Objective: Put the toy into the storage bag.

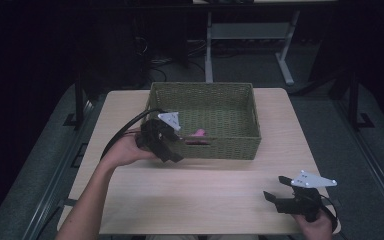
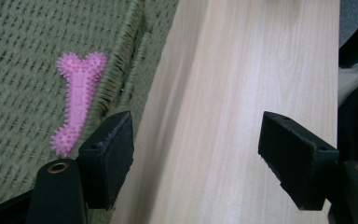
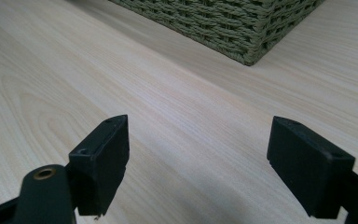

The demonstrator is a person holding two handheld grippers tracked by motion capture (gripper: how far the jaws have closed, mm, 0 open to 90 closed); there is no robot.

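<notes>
Currently, the left gripper (image 1: 172,145) is hovering at the near left corner of the green woven basket (image 1: 250,107), its 2 jaws standing wide apart with nothing between them. Its own view is showing one jaw over the basket's near rim and the other over bare wood. The pink bone-shaped toy (image 2: 77,100) is lying flat on the basket floor, just inside that near wall. The right gripper (image 1: 277,196) is resting low at the near right corner of the table (image 1: 205,195), jaws likewise spread and empty, well apart from the basket. A broad strip of bare tabletop is lying open between the basket's front wall and the near edge, and narrower margins are running along both sides of the basket. No lettering or brand is readable on anything.
</notes>
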